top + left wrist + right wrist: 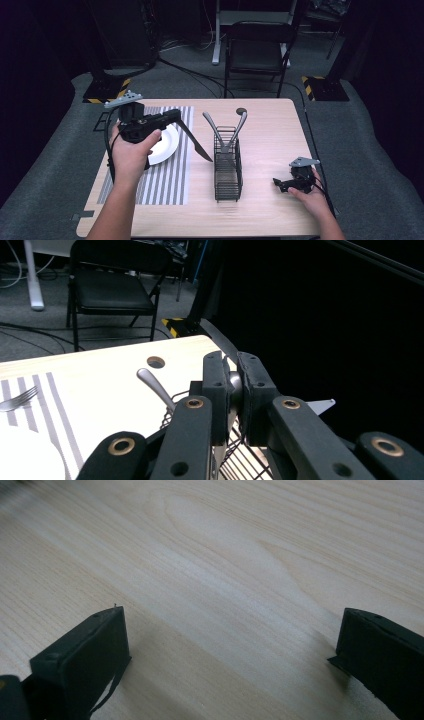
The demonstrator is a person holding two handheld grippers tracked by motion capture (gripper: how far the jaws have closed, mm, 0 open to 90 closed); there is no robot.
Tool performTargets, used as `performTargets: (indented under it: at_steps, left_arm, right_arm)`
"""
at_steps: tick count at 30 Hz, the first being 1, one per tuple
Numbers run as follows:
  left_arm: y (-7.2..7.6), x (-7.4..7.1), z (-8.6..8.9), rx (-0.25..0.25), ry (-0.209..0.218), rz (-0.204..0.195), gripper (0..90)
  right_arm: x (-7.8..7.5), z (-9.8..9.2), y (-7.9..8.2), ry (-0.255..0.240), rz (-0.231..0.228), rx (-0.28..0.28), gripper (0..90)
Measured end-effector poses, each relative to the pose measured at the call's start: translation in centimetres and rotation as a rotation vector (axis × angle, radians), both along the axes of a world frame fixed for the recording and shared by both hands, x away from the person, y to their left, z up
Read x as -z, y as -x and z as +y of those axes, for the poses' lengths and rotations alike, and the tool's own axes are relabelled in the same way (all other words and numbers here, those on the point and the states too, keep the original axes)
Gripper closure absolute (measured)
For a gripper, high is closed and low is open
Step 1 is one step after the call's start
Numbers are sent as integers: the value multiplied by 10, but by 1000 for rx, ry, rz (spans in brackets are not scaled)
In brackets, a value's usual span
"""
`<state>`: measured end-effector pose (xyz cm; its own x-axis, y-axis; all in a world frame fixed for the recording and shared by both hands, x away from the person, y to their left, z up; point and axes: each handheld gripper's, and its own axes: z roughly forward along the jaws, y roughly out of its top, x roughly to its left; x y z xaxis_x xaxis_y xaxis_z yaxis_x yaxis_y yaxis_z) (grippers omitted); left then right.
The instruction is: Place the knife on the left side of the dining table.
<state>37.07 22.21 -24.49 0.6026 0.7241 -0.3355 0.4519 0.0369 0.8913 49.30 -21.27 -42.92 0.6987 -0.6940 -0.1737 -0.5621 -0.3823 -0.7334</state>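
the left gripper (197,145), held up in the person's left hand (131,155), hangs above the desk between a round white plate (167,145) and a black wire cutlery basket (228,170). its fingers (216,390) are clamped on a dark, slim table knife (192,140); in the high view the knife slants down toward the basket, its tip just short of the basket's near wall and clear of the desk. in the left gripper view a sliver of silver metal (234,385) shows pinched between the two black pads.

the basket stands upright near the middle of the light wooden desk (270,130). two grey-handled utensils (215,127) lean out of its far end, crossing in a v shape. the plate lies on a grey-and-white striped placemat (170,175) on the left part of the desk. in the left gripper view a silver fork (17,399) lies on the mat beside the plate.

the right gripper (280,184) rests low at the right side of the desk, well apart from the basket, with the right hand (312,197) behind it. its fingers (85,650) stand wide apart with bare wood between them.

beyond the desk a black folding chair (257,47) stands on grey carpet.
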Motion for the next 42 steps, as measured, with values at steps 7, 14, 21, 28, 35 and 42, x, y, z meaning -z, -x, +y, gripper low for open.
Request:
performTargets:
  at_steps: [7, 14, 21, 28, 35, 42]
  left_arm:
    - [-2, 7, 9, -25, 10, 14, 836]
    - [-11, 27, 18, -80, -2, 57, 835]
    - [-18, 50, 28, -112, 11, 104, 835]
    - [-20, 66, 37, -136, 31, 130, 835]
    - [-19, 79, 48, -167, 49, 158, 835]
    - [-17, 93, 62, -224, 54, 180, 835]
  right_arm:
    - [0, 0, 0, -1, 1, -2, 0]
    - [0, 0, 0, 0, 2, -2, 0]
    - [0, 0, 0, 0, 2, -2, 0]
    - [0, 0, 0, 0, 2, -2, 0]
    - [0, 0, 0, 0, 2, -2, 0]
    - [0, 0, 0, 0, 2, -2, 0]
